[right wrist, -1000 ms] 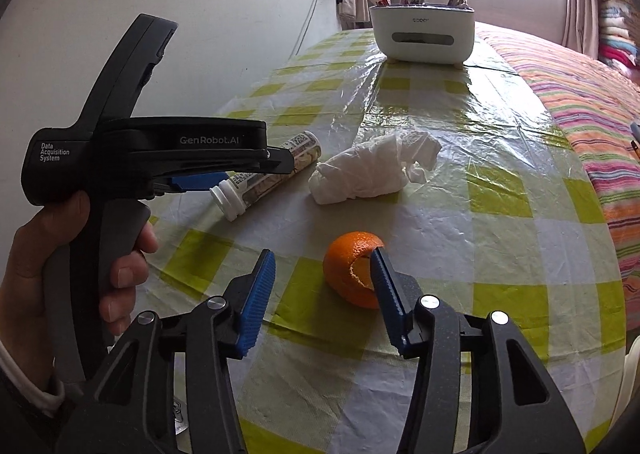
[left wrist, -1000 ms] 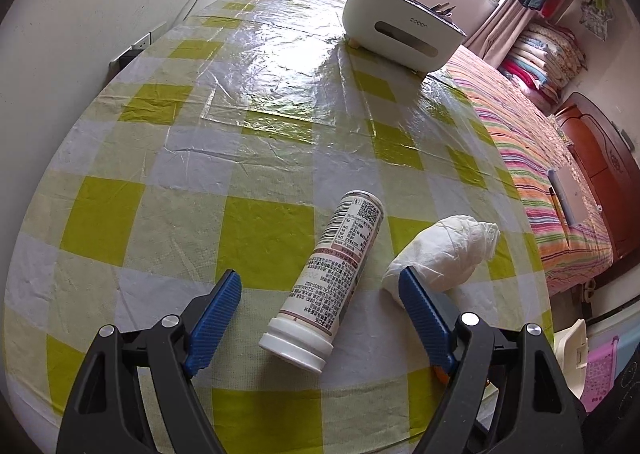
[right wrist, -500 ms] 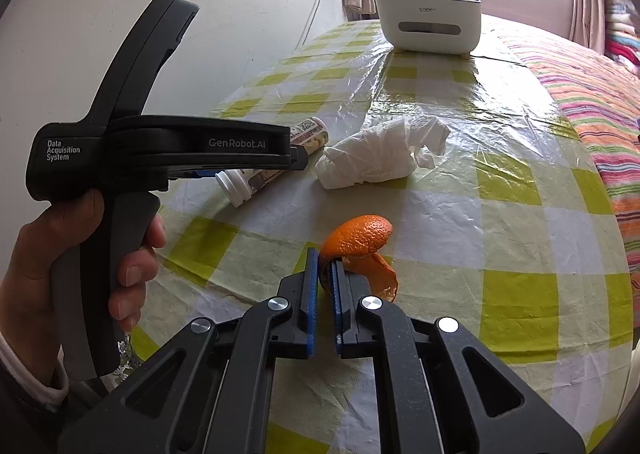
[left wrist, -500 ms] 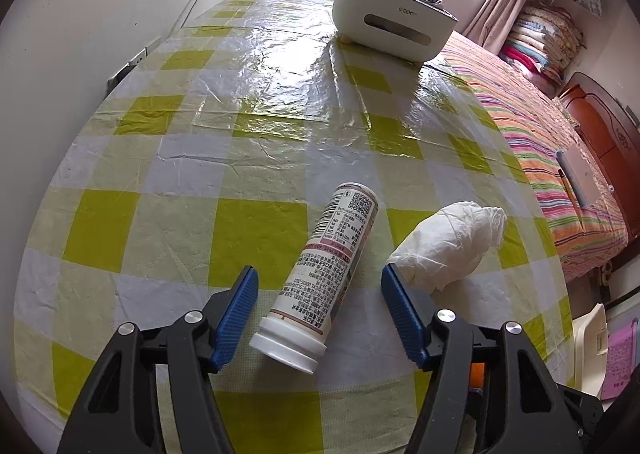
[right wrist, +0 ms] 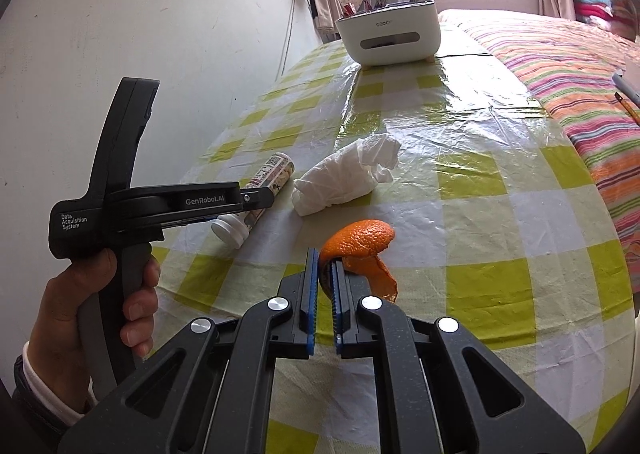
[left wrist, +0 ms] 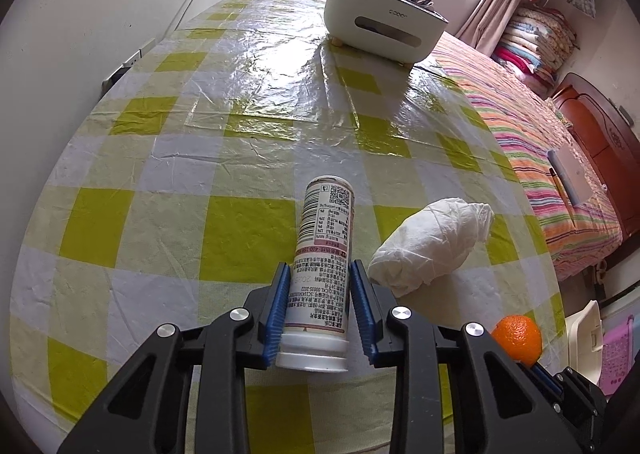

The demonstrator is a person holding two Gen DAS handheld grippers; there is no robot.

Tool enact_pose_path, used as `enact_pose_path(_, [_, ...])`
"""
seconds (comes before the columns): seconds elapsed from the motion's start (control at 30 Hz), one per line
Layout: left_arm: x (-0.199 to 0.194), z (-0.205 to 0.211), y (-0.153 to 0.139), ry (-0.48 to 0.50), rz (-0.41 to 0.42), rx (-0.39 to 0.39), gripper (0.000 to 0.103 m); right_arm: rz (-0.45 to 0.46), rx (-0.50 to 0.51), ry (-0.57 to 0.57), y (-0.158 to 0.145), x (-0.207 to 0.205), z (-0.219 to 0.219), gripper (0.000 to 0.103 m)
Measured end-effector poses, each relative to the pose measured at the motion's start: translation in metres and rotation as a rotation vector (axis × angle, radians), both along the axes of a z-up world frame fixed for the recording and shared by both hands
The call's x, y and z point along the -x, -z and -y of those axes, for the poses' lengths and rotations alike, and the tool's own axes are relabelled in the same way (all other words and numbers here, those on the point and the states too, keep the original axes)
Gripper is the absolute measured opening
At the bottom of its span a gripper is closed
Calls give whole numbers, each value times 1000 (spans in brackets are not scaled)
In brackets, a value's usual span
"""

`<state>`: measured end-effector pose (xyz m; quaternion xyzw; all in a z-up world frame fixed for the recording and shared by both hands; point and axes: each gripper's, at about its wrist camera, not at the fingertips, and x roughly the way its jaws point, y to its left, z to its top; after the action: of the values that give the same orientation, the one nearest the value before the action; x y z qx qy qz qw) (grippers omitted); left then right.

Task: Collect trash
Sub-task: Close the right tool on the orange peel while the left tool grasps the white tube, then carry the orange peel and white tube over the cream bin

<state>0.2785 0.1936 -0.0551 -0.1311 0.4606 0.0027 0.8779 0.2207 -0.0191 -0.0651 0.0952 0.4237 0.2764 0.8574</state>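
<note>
tablecloth [left wrist: 168, 221]: yellow-green and white check | bottle [left wrist: 325, 238]: white, printed label | tissue [left wrist: 432, 250]: white | peel [right wrist: 360, 244]: orange | bin [left wrist: 380, 19]: white | bedspread [left wrist: 532, 133]: multicoloured stripes

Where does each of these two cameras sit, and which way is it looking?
Left wrist view: sits on the left tongs, looking down along them at the bottle on the checked table; only the tongs show.
Right wrist view: sits on the right tongs, looking over the orange peel; the person's left hand shows.
Both share the bottle, the crumpled tissue, the peel and the white bin.
</note>
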Motion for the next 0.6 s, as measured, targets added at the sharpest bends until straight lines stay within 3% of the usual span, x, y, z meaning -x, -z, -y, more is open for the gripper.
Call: enact_pose_path(0.6, [36,41,-31,82,118,7,30,23,-19,109,-9,9,36,6])
